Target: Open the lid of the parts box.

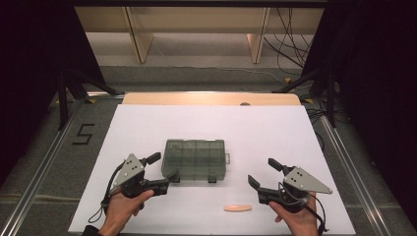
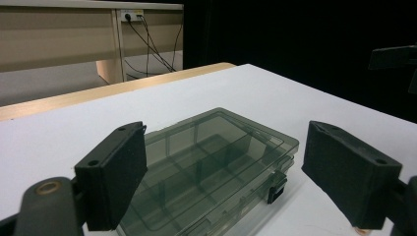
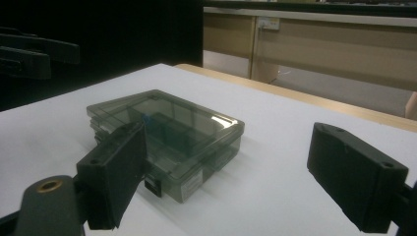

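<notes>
A smoky clear compartment box lies shut in the middle of the white table top, its two black latches on the near side. My left gripper is open at the box's near left corner, one jaw close to the front edge. In the left gripper view the box lies between and just past the open left gripper. My right gripper is open to the right of the box, clear of it. The right gripper view has the box ahead at the left of the open right gripper.
A small peach oblong piece lies near the table's front edge, between the hands. A wooden strip borders the far edge. Past it stand shelving legs and loose floor cables. Metal rails run along both sides.
</notes>
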Demonstrator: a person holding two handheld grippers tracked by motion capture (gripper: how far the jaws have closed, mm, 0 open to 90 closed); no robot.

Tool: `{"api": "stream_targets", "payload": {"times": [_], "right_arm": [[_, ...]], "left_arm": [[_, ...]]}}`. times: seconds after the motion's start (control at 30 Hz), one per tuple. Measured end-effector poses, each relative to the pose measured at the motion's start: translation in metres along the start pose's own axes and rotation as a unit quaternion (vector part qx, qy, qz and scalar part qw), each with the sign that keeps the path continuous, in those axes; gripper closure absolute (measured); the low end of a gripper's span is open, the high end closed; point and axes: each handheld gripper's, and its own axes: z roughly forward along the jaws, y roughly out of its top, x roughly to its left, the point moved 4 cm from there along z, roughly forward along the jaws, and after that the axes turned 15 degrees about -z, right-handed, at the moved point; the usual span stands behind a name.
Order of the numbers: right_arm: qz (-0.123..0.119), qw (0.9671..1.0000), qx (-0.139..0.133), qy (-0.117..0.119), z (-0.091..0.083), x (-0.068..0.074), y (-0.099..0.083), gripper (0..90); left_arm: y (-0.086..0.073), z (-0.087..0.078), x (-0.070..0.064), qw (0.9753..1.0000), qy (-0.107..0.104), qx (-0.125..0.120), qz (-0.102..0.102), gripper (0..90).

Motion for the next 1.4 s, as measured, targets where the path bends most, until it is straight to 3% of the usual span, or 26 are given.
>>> {"api": "stream_targets", "payload": {"times": [0.17, 0.2, 0.23, 0.27, 0.4, 0.6, 0.67, 0.73, 0.77, 0.8, 0.93, 1.2, 1.27, 1.4], "right_arm": [[-0.001, 1.0000, -0.004, 0.005, 0.001, 0.000, 0.002, 16.2], [-0.001, 0.9999, -0.015, 0.002, 0.003, 0.000, 0.003, 16.3], [0.007, 0.9999, -0.004, 0.010, 0.001, 0.002, 0.003, 16.3], [-0.006, 1.0000, -0.005, 0.005, 0.002, 0.001, 0.003, 16.2], [-0.011, 0.9998, -0.008, 0.011, 0.005, 0.002, 0.005, 16.5], [-0.027, 0.9993, -0.005, 0.023, 0.013, 0.004, 0.006, 25.3], [-0.025, 0.9990, -0.008, 0.037, 0.016, 0.004, 0.007, 29.3], [-0.038, 0.9988, -0.003, 0.032, 0.017, 0.001, 0.007, 32.4], [-0.039, 0.9985, 0.001, 0.037, 0.017, 0.000, 0.007, 36.3], [-0.043, 0.9981, 0.005, 0.044, 0.018, 0.000, 0.006, 39.5], [-0.068, 0.9966, 0.014, 0.045, 0.026, -0.005, 0.001, 50.8], [-0.077, 0.9945, 0.028, 0.064, 0.041, -0.009, -0.004, 66.7], [-0.083, 0.9935, 0.033, 0.071, 0.048, -0.010, -0.007, 73.8], [-0.087, 0.9920, 0.039, 0.083, 0.053, -0.009, -0.010, 80.4]], "left_arm": [[0.000, 0.000, 0.000, 1.0000, -0.001, 0.003, -0.003, 17.3], [0.000, 0.000, 0.001, 1.0000, 0.000, 0.005, -0.001, 17.3], [0.000, 0.000, 0.001, 1.0000, 0.000, 0.005, -0.001, 17.1], [0.000, 0.000, 0.001, 1.0000, 0.001, 0.005, 0.000, 16.8], [-0.001, 0.001, 0.004, 0.9999, 0.008, 0.006, 0.001, 17.1], [-0.001, 0.002, 0.014, 0.9997, 0.020, 0.014, -0.002, 18.6], [0.000, 0.003, 0.018, 0.9996, 0.024, 0.014, -0.003, 20.9], [0.000, 0.003, 0.022, 0.9994, 0.029, 0.017, -0.005, 23.0], [0.000, 0.004, 0.024, 0.9993, 0.029, 0.019, -0.016, 24.8], [0.000, 0.004, 0.024, 0.9993, 0.029, 0.019, -0.016, 27.6], [0.001, 0.007, 0.045, 0.9978, 0.054, 0.036, -0.016, 38.5], [0.000, 0.008, 0.066, 0.9957, 0.074, 0.056, -0.006, 68.4], [-0.002, 0.009, 0.075, 0.9946, 0.077, 0.068, -0.014, 73.4], [-0.005, 0.012, 0.083, 0.9927, 0.085, 0.084, -0.012, 82.5]]}}
